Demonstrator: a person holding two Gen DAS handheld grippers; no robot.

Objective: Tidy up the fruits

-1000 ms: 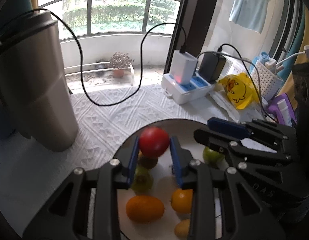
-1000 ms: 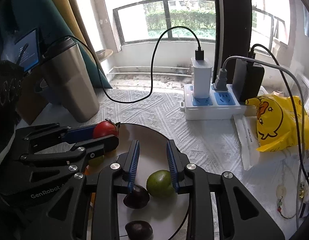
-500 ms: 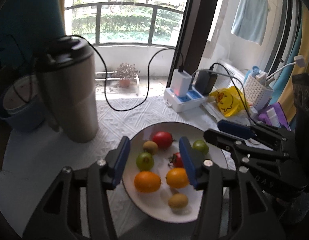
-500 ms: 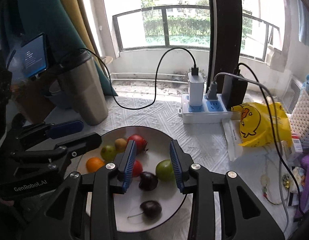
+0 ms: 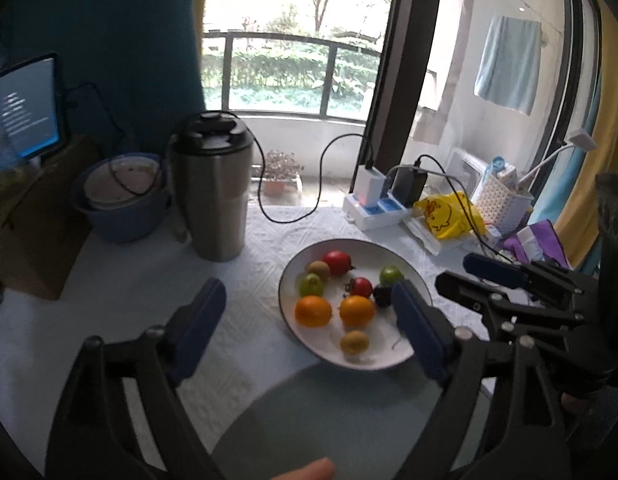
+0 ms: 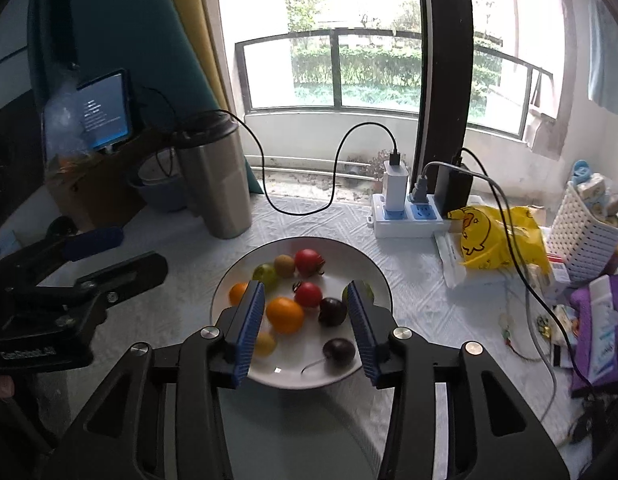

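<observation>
A white plate (image 5: 349,242) holds several fruits: a red tomato (image 5: 337,262), a smaller tomato (image 5: 361,287), two oranges (image 5: 313,311), green fruits (image 5: 311,285) and kiwis (image 5: 354,342). The right wrist view adds two dark plums (image 6: 339,351) on the plate (image 6: 309,239). My left gripper (image 5: 307,286) hangs above and short of the plate. Its jaws are opening wide, with nothing between them. My right gripper (image 6: 305,286) hovers over the plate's near side, jaws opening and empty. Each gripper shows in the other's view, left gripper (image 6: 139,250) and right gripper (image 5: 455,270).
A steel tumbler (image 5: 213,188) and a blue bowl (image 5: 121,208) stand left of the plate. A power strip (image 6: 405,216) with chargers and a looping black cable sits behind it. A yellow duck bag (image 6: 497,236), a white basket (image 6: 585,236) and clutter fill the right.
My left gripper let go of the red tomato, which now lies at the plate's far side. Both grippers drew back and rose, and their jaws widened.
</observation>
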